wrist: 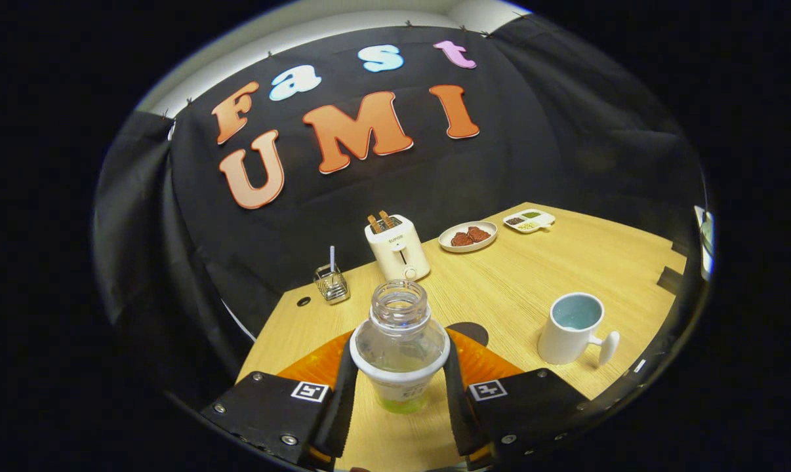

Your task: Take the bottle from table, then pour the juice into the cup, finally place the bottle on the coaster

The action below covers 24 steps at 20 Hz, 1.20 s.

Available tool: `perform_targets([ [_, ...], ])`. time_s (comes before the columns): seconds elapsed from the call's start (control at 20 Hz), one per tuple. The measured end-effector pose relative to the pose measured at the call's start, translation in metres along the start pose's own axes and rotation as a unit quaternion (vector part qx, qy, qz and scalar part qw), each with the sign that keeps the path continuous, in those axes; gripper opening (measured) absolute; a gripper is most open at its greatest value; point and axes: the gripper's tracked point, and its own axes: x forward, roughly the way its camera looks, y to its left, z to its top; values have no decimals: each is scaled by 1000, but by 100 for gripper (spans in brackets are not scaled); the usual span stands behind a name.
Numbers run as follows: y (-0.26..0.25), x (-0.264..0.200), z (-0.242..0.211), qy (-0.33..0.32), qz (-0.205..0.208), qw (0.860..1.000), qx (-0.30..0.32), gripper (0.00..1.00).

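Both fingers (345, 387) press against the sides of the bottle (400, 341), so the gripper (400, 400) is clamped on it, the bottle standing upright between them with its cap off and its wide mouth open. It is clear plastic with a white band round its lower body and a little yellow-green juice visible at the bottom; whether its base touches the table (533, 275) or hangs just above it cannot be told, since the fingers and the band cover that part. Just beyond the bottle a dark round coaster (472, 330) peeks out, mostly hidden behind the bottle's shoulder and the right finger. To the right of the fingers and well apart from the bottle stands a white cup (571, 328) with a pale blue inside, its handle pointing right; open wooden tabletop lies between cup and bottle. Farther back, a white toaster (397, 249) with two slices sticking up stands near the table's far edge, a small wire holder (330, 284) with a straw to its left, a plate (467, 236) of reddish-brown food and a small divided tray (528, 221) to its right. The table's right edge runs close behind the cup, and the left edge falls away just past the wire holder.
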Motion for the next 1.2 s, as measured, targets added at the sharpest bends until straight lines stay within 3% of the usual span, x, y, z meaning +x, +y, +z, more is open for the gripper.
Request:
perform_targets([
  [0.45,-50,13,30,-14,15,987,162,63],
  [0.8,-91,27,30,-19,10,958,286,63],
  [1.2,-101,34,25,-30,33,906,421,63],
])
